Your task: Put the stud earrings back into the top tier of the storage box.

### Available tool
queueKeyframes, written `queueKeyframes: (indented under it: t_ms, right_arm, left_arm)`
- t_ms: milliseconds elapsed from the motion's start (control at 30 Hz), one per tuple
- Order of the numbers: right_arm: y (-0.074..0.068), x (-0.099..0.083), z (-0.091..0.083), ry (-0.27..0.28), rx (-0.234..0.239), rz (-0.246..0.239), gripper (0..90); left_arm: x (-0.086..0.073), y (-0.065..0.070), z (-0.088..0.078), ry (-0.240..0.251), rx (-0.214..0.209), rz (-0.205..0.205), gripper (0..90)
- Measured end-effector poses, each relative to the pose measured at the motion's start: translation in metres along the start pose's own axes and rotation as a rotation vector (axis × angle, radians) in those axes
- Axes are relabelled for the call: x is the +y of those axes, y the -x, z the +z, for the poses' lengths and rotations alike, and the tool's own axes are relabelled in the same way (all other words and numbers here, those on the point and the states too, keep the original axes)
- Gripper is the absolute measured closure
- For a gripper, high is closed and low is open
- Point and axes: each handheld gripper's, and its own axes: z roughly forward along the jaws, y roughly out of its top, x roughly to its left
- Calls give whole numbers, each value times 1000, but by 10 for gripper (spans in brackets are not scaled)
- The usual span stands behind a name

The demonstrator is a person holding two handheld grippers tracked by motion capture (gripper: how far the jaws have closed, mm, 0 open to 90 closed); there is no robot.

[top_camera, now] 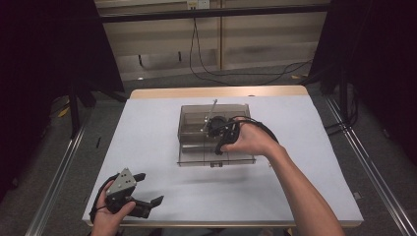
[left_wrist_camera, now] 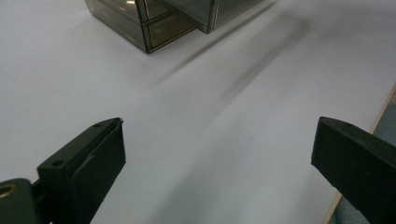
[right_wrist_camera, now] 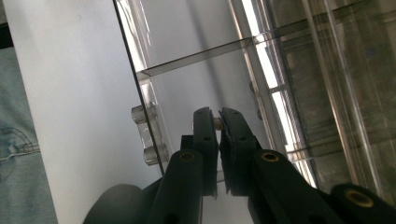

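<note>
A smoky clear plastic drawer box (top_camera: 189,120) stands mid-table with one drawer (top_camera: 194,156) pulled out toward the person. My right gripper (top_camera: 219,149) hangs over that drawer, jaws pointing down near its front wall. Its jaws (right_wrist_camera: 217,122) are shut, and a small pale piece (right_wrist_camera: 217,122) is pinched between the tips; what it is I cannot tell. Beside them are the drawer's clear handle (right_wrist_camera: 149,136) and a divider (right_wrist_camera: 201,56). My left gripper (top_camera: 151,188) rests at the table's front left, open and empty (left_wrist_camera: 219,126), apart from the box (left_wrist_camera: 154,28).
The white tabletop (top_camera: 305,162) lies bare around the box, and its front edge (left_wrist_camera: 380,116) runs close by the left gripper's far jaw. A thin grey rod (top_camera: 211,112) slants up over the box by the right gripper. Cables (top_camera: 236,73) lie on the floor beyond the table.
</note>
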Motion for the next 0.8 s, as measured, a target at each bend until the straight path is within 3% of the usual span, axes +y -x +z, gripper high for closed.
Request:
queueKeyframes:
  t_ms: [800]
  right_arm:
    - [5, 7, 16, -31, -2, 3, 853]
  left_arm:
    - [-1, -2, -1, -3, 13, -9, 29]
